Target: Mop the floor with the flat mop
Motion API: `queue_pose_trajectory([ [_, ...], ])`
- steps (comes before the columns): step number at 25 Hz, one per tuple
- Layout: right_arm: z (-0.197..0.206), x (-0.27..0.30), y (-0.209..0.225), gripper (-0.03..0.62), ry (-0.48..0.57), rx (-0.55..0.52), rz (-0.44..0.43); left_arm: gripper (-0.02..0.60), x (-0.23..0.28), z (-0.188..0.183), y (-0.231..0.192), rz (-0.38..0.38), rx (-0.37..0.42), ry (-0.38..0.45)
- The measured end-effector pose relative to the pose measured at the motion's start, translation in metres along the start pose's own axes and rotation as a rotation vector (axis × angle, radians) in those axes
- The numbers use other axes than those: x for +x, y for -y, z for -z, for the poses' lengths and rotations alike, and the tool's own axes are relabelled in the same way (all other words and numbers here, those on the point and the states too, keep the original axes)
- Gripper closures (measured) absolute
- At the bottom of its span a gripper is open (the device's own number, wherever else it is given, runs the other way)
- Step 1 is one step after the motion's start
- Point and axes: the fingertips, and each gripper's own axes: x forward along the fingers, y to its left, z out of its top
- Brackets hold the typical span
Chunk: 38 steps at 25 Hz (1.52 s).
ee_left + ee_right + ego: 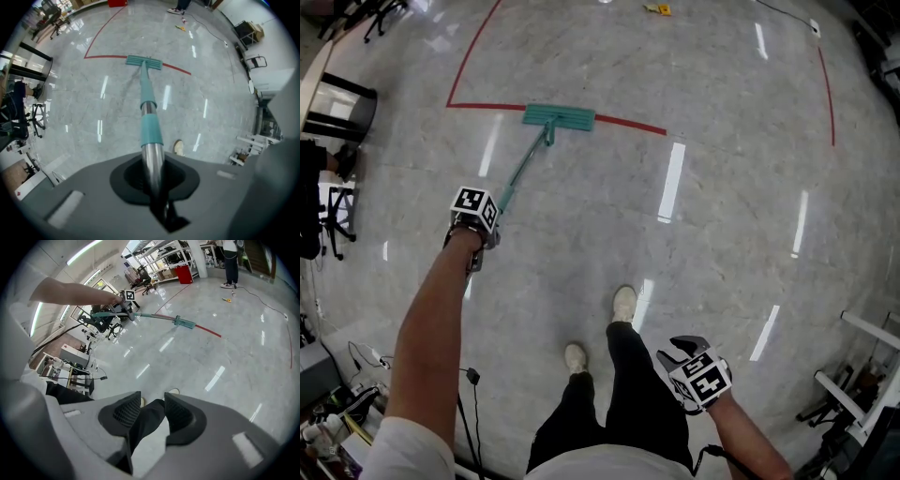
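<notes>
The flat mop's teal head (559, 117) lies on the grey stone floor, right on a red tape line (623, 122). Its handle (520, 169) slants back toward me into my left gripper (490, 222), which is shut on it. In the left gripper view the metal and teal handle (151, 131) runs out from between the jaws of the left gripper (153, 180) to the mop head (144, 62). My right gripper (684, 349) hangs open beside my right leg with nothing in it. In the right gripper view the right gripper (147, 416) frames my dark trouser leg, with the mop head (185, 323) far off.
My two white shoes (623, 302) (575, 356) stand behind the mop. Black chairs (337, 103) and cluttered benches line the left side, and a white rack (862, 375) stands at the right. A small yellow object (659, 9) lies beyond the tape. A person (229, 261) stands far back.
</notes>
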Motion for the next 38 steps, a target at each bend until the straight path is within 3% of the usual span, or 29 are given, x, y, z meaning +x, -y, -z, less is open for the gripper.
queue_pose_trajectory([
  [8,-0.001,0.002,-0.001,0.434,0.017,-0.020,0.023,0.538,0.001,0.022,0.007,0.012,-0.014,0.051],
  [13,-0.014,0.003,-0.012,0.434,0.050,-0.046,0.035,0.538,-0.007,0.062,0.004,0.047,-0.032,0.104],
  [19,-0.023,-0.001,-0.034,0.434,0.109,-0.079,0.071,0.538,-0.002,0.152,0.010,0.133,-0.062,0.173],
  [32,-0.034,-0.007,-0.135,0.434,0.239,-0.213,0.201,0.538,0.019,0.399,-0.025,0.194,-0.014,0.183],
  [38,-0.023,-0.040,-0.166,0.434,0.339,-0.203,0.288,0.538,0.040,0.471,-0.021,0.215,0.009,0.190],
])
